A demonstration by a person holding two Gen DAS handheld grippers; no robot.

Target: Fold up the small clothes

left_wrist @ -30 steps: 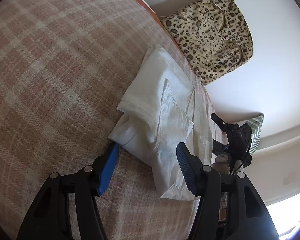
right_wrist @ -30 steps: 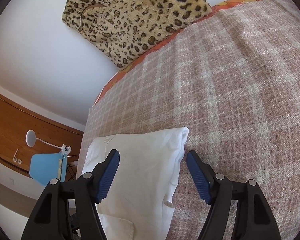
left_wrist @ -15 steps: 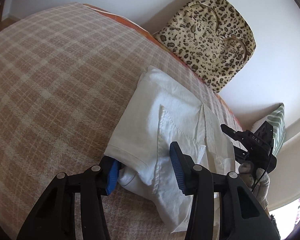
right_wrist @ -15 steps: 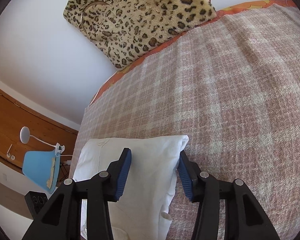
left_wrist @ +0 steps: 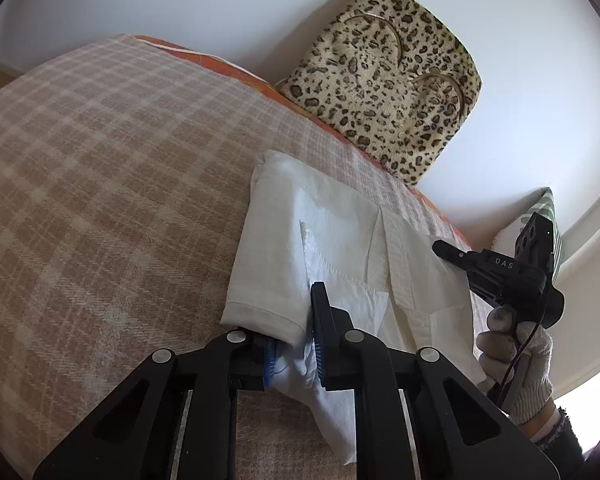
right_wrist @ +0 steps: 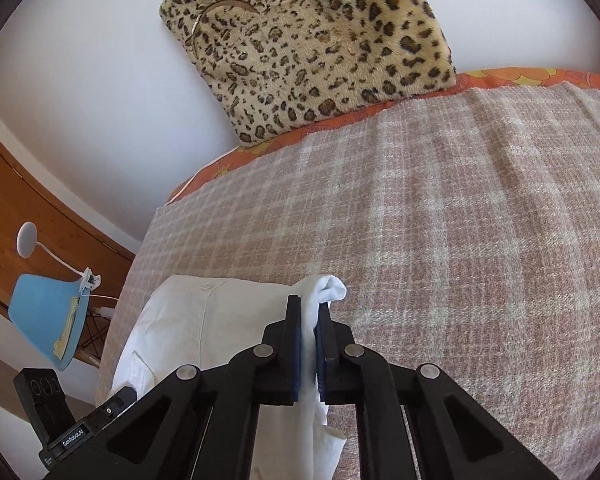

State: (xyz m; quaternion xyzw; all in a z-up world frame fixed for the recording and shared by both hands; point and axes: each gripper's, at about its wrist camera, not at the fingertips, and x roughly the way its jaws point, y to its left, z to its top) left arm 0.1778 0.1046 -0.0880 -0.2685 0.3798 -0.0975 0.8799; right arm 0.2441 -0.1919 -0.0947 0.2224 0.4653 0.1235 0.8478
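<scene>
A small white shirt (left_wrist: pixel 332 240) lies partly folded on a pink plaid blanket (left_wrist: pixel 100 200). My left gripper (left_wrist: pixel 294 344) is shut on the shirt's near sleeve end. The shirt also shows in the right wrist view (right_wrist: pixel 204 320). My right gripper (right_wrist: pixel 309 344) is shut on the shirt's corner, which bunches up between the blue pads. The right gripper's body (left_wrist: pixel 500 272) shows in the left wrist view, held by a gloved hand at the shirt's right side.
A leopard-print bag (left_wrist: pixel 384 80) leans on the white wall at the back of the bed; it also shows in the right wrist view (right_wrist: pixel 312 44). A striped cushion (left_wrist: pixel 552 216) sits at right. A blue chair (right_wrist: pixel 44 316), a white lamp (right_wrist: pixel 28 240) and wooden panelling stand beyond the bed's left edge.
Both grippers moved in onto the shirt and closed: the left on the sleeve end, the right on the corner, which is now bunched and lifted.
</scene>
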